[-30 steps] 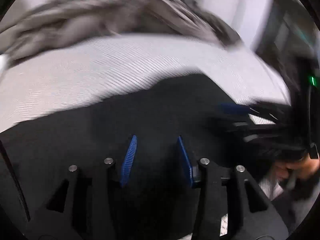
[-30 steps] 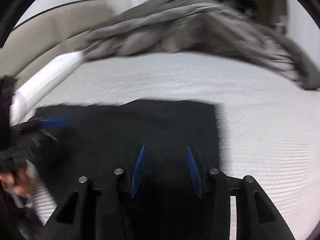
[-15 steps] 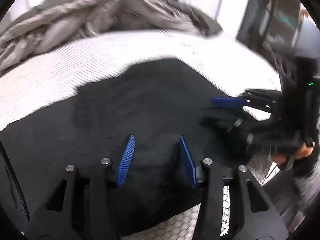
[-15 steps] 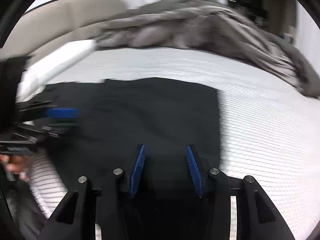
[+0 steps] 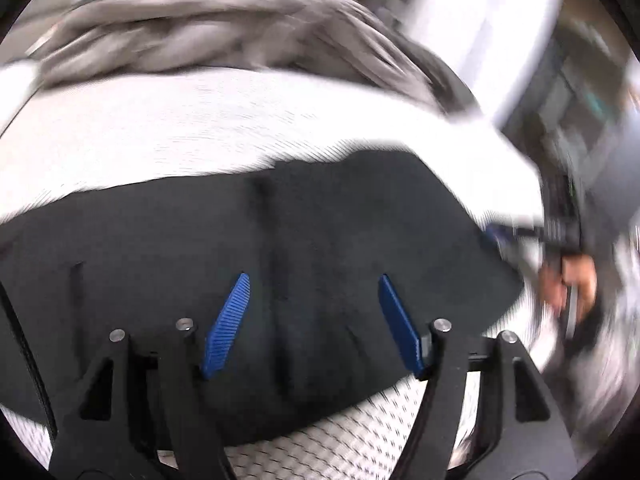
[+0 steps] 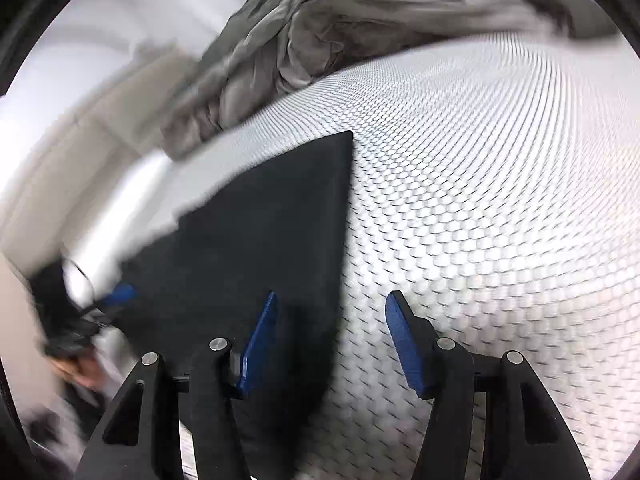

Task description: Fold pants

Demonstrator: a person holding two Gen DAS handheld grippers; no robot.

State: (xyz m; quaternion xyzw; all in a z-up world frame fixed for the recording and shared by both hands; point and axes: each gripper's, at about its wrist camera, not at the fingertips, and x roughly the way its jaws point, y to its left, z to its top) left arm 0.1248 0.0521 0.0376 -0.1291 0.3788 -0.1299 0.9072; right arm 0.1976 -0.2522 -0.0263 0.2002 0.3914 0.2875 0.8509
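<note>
The pants (image 5: 320,248) lie flat as a black folded slab on the white honeycomb-patterned bed cover (image 6: 500,208), a few shallow creases running across the cloth in the left wrist view. In the right wrist view the same pants (image 6: 264,232) show a crisp straight edge and a sharp far corner, with the patterned cover bare to the right of that edge. The left gripper (image 5: 314,322) hangs over the near part of the dark cloth; its jaws have just been opening, and the blue ribbed pads (image 5: 226,326) now stand well apart with only the fabric surface lying beneath and between them, nothing pinched. The right gripper (image 6: 334,346) sits over the straight edge of the pants, so that one blue pad (image 6: 260,344) is above black cloth and the other above the white cover; its jaws have likewise just been opening and clamp nothing. Each camera catches the other tool at the side of its view: a blurred hand (image 5: 572,284) around a dark handle at the right of the left view, and a smeared dark shape with a blue tip at the lower left of the right view. A rumpled grey duvet (image 6: 360,32) is heaped along the far side of the bed, well apart from the pants. Both views are streaked with blur toward their edges.
</note>
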